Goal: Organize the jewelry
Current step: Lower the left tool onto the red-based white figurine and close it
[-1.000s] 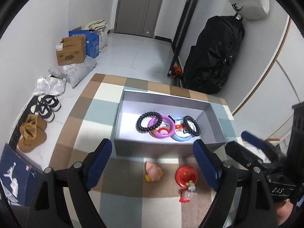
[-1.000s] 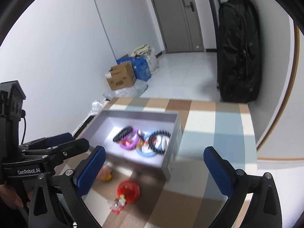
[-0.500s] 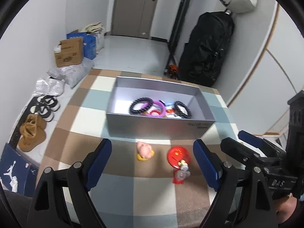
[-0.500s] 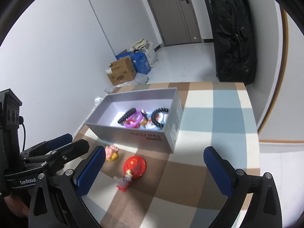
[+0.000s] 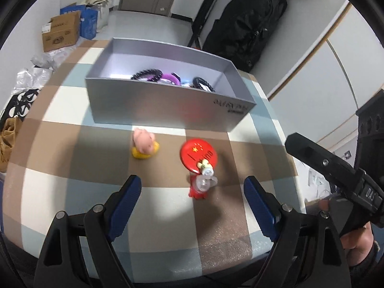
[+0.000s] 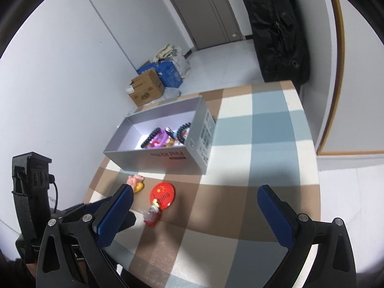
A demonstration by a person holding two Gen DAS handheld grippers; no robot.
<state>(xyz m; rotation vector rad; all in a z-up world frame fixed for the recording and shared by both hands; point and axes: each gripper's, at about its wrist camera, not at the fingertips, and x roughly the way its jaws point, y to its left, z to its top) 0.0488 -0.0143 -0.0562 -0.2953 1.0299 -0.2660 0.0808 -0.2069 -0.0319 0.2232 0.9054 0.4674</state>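
A grey box (image 5: 168, 103) on the checked table holds several bracelets (image 5: 153, 76); the box also shows in the right wrist view (image 6: 165, 160). In front of it lie a pink and yellow charm (image 5: 144, 145), a round red badge (image 5: 198, 154) and a small red trinket (image 5: 201, 186). The same three show in the right wrist view: charm (image 6: 136, 183), badge (image 6: 162, 195), trinket (image 6: 151, 214). My left gripper (image 5: 192, 204) is open and empty, just short of the trinket. My right gripper (image 6: 194, 216) is open and empty, to the right of the trinket.
The checked table (image 5: 72, 180) ends close behind the box. A black bag (image 5: 244, 19) stands beyond the far edge. Cardboard boxes (image 5: 61, 32) and shoes (image 5: 21, 100) lie on the floor at the left. The right gripper's body (image 5: 336, 172) shows at the right.
Both grippers have pulled back from the box and dropped lower toward the table. The trinkets in front of the box now sit between the left fingers. Both stay open.
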